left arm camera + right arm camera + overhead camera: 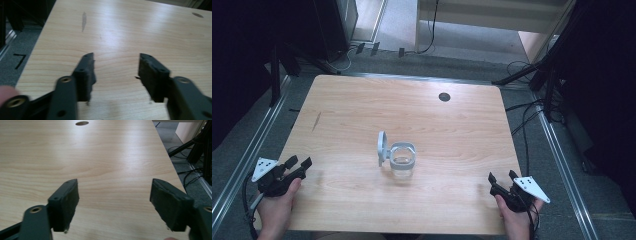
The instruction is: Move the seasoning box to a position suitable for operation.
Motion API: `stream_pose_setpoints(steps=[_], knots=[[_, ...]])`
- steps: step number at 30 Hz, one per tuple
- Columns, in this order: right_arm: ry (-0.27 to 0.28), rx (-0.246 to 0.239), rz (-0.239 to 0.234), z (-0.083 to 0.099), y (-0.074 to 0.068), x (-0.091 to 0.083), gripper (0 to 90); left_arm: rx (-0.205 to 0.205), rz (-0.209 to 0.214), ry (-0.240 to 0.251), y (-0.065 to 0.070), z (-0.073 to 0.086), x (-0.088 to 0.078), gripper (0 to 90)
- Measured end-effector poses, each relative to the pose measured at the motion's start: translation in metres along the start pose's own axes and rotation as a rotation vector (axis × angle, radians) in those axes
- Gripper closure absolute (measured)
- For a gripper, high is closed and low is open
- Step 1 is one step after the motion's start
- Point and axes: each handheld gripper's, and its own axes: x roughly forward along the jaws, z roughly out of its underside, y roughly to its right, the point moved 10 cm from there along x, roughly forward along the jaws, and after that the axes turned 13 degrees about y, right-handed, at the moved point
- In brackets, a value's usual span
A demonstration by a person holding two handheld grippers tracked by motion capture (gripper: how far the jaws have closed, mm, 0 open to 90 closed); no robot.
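item: clear jar (402,162) with hinged lid (382,148) swung open, placed mid-table (462,130). left gripper (298,162) and right gripper (503,177): jaws spread wide, empty, parked at near corners, well apart from jar. advised: jar body is steadied before lid is touched.

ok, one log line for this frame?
left tongs: open, near-left table edge | right tongs: open, near-right edge | clear jar: centre, hinged lid open, untouched

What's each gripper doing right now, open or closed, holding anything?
Left gripper: open, holding nothing.
Right gripper: open, holding nothing.
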Motion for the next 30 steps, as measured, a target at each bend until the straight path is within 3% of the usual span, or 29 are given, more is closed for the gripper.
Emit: stream_pose_setpoints(steps=[1, 2, 3, 4, 5, 6, 7, 9, 11, 15, 17, 19, 23, 25, 26, 28, 30], knots=[[0.012, 0.014, -0.003, -0.003, -0.003, 0.001, 43.1, 0.000, 0.000, 0.000, 0.000, 0.000, 0.000, 58.2], [0.012, 0.014, -0.003, -0.003, -0.003, 0.001, 43.1, 0.011, 0.006, -0.010, 0.003, 0.001, 0.000, 58.2], [0.025, 0.031, -0.034, -0.007, -0.009, 0.002, 54.2, -0.007, 0.029, -0.015, 0.010, 0.001, 0.001, 64.4], [0.033, 0.093, -0.146, -0.013, -0.026, 0.004, 67.3, -0.020, 0.055, -0.021, 0.016, 0.001, 0.001, 71.3], [0.034, 0.101, -0.168, -0.016, -0.034, 0.005, 70.3, -0.017, 0.102, -0.035, 0.032, 0.001, 0.001, 75.6], [0.034, 0.089, -0.181, -0.018, -0.041, 0.007, 73.9, -0.015, 0.126, -0.035, 0.043, 0.000, 0.002, 78.9], [0.034, 0.089, -0.181, -0.018, -0.041, 0.007, 73.9, -0.015, 0.126, -0.035, 0.043, 0.000, 0.002, 82.2], [0.029, 0.060, -0.184, -0.021, -0.055, 0.012, 81.5, 0.009, 0.183, -0.043, 0.066, -0.001, 0.002, 86.1], [0.014, 0.066, -0.212, -0.022, -0.072, 0.017, 88.4, 0.026, 0.240, -0.048, 0.088, -0.002, 0.003, 90.0], [0.010, 0.073, -0.291, -0.025, -0.102, 0.026, 90.0, 0.069, 0.338, -0.072, 0.124, 0.001, 0.004, 90.0], [0.008, 0.058, -0.345, -0.029, -0.128, 0.036, 90.0, 0.082, 0.385, -0.090, 0.140, 0.004, 0.004, 90.0], [0.007, 0.059, -0.359, -0.030, -0.134, 0.039, 90.0, 0.083, 0.423, -0.100, 0.154, 0.007, 0.004, 90.0], [-0.011, 0.039, -0.429, -0.034, -0.169, 0.057, 90.0, 0.094, 0.495, -0.128, 0.179, 0.009, 0.006, 90.0], [-0.012, 0.017, -0.465, -0.036, -0.189, 0.069, 90.0, 0.123, 0.525, -0.145, 0.191, 0.014, 0.011, 90.0], [-0.012, 0.017, -0.465, -0.036, -0.189, 0.069, 90.0, 0.123, 0.525, -0.145, 0.191, 0.014, 0.011, 90.0], [-0.028, 0.021, -0.499, -0.038, -0.207, 0.080, 90.0, 0.118, 0.533, -0.152, 0.196, 0.016, 0.016, 90.0], [-0.029, 0.012, -0.506, -0.039, -0.212, 0.084, 90.0, 0.116, 0.538, -0.157, 0.200, 0.017, 0.022, 90.0]])
